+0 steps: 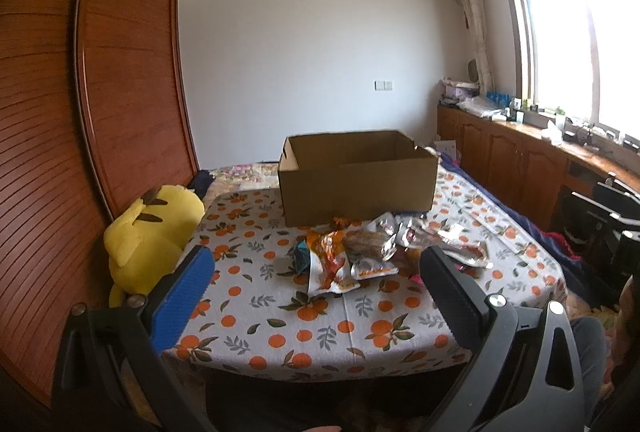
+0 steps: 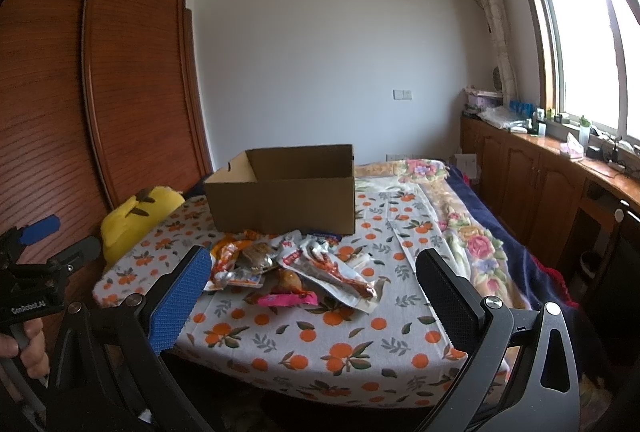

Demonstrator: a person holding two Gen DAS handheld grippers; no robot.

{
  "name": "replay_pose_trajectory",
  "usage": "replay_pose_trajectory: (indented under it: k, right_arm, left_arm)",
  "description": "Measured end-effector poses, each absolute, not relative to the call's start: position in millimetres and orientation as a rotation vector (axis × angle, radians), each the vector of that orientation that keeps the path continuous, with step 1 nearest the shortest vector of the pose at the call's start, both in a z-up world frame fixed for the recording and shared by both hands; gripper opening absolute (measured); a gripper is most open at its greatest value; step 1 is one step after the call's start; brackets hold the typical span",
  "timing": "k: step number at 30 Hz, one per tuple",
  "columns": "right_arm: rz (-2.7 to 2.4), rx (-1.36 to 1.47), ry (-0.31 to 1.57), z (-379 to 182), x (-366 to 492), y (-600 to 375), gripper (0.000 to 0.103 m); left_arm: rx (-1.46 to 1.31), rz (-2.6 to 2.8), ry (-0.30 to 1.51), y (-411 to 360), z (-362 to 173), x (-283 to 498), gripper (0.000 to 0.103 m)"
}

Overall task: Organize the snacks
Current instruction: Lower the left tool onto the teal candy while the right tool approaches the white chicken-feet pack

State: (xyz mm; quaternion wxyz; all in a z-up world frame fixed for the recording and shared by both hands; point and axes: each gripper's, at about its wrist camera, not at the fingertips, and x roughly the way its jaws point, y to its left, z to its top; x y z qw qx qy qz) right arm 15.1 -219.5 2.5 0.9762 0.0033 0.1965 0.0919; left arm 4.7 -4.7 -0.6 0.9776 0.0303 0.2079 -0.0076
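1. Left gripper (image 1: 316, 284) and right gripper (image 2: 312, 280) both spread wide, empty, short of the snacks (image 2: 296, 264).
2. Snacks heaped just in front of the box (image 2: 280, 200), on the cloth (image 2: 320, 344).
3. Judgement: take one top packet by its edge, lift clear, drop over the box's front wall.

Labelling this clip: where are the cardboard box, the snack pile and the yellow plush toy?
cardboard box (image 1: 356, 192), left wrist view, front wall.
snack pile (image 2: 292, 264), right wrist view, middle packets.
yellow plush toy (image 1: 148, 236), left wrist view, body.
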Motion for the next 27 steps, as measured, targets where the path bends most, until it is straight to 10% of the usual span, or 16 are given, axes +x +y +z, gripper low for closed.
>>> replay_pose_trajectory:
  k: [27]
  right_arm:
    - [0.424, -0.132, 0.668, -75.7, 174.1, -218.5, 0.102]
  left_arm:
    - [-0.015, -0.122, 0.681, 5.3, -74.5, 154.4, 0.101]
